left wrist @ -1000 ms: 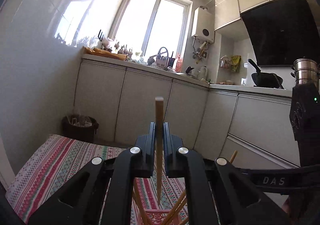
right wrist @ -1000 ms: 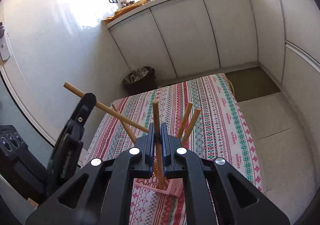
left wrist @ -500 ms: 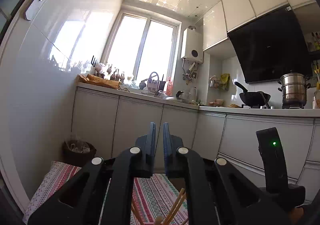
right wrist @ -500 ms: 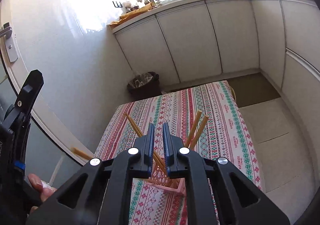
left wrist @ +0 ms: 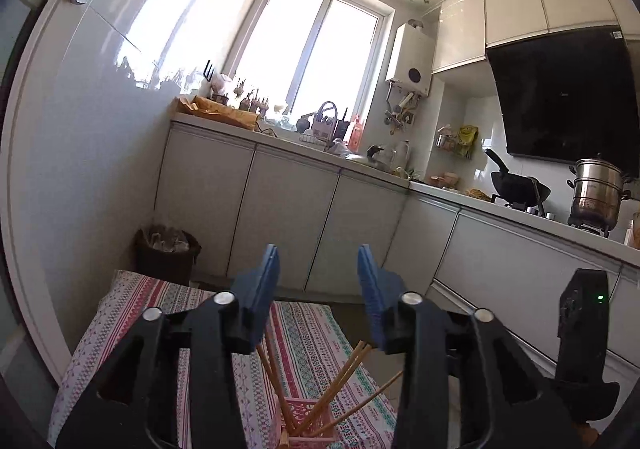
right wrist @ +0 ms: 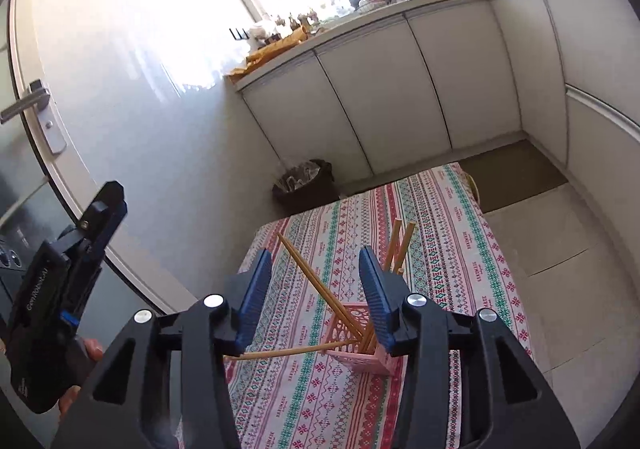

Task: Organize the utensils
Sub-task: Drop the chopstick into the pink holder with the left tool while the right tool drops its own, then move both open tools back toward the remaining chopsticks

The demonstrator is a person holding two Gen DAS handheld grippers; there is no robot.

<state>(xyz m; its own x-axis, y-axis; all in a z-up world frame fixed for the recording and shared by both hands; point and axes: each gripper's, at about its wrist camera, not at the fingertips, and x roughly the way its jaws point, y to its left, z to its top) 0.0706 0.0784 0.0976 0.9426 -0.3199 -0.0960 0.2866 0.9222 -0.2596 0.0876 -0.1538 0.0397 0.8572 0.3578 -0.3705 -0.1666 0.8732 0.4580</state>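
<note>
Fingers of my left gripper (left wrist: 318,281) and right gripper (right wrist: 316,281) gape wide, empty. The chopsticks (right wrist: 320,281) in the pink basket (right wrist: 356,345), lower centre, look light, stiff, slick; I'd pinch mid-shaft.

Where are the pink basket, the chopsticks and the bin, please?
pink basket (right wrist: 352,345): right wrist view, lattice side wall.
chopsticks (right wrist: 308,269): right wrist view, mid-shaft of the left-leaning pair.
bin (right wrist: 306,189): right wrist view, dark front wall.

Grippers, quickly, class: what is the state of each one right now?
Left gripper: open, holding nothing.
Right gripper: open, holding nothing.
</note>
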